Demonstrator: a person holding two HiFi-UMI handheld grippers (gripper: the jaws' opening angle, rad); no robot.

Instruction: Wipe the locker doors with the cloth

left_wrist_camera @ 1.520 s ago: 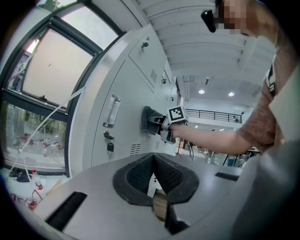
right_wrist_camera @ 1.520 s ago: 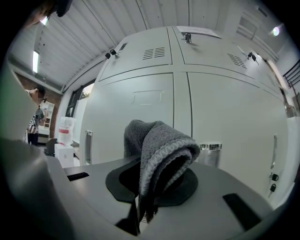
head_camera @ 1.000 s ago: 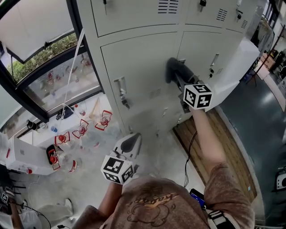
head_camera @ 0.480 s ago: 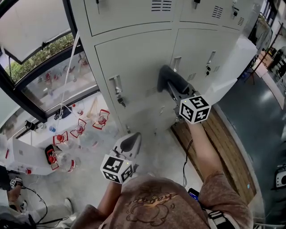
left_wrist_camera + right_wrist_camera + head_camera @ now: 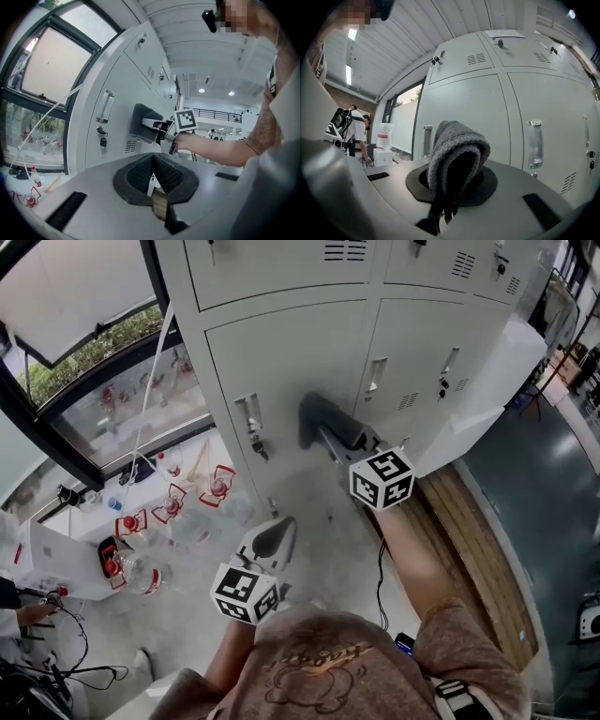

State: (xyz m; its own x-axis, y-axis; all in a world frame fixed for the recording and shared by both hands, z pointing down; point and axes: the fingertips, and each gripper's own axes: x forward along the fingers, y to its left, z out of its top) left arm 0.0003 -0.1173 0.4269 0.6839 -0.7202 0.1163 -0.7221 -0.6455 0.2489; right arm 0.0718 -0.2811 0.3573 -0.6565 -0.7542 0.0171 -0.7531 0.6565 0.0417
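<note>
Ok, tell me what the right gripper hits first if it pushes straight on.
The grey cloth clamped in the right gripper would meet the locker door straight ahead first; it may already touch, depth is unclear.

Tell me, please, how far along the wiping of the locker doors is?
Done: the cloth is gripped in the right tool. In hand: it appears pressed on the lower-left door. Left: no door shows as finished, so the neighbouring doors likely remain; the left tool hangs shut, empty.
</note>
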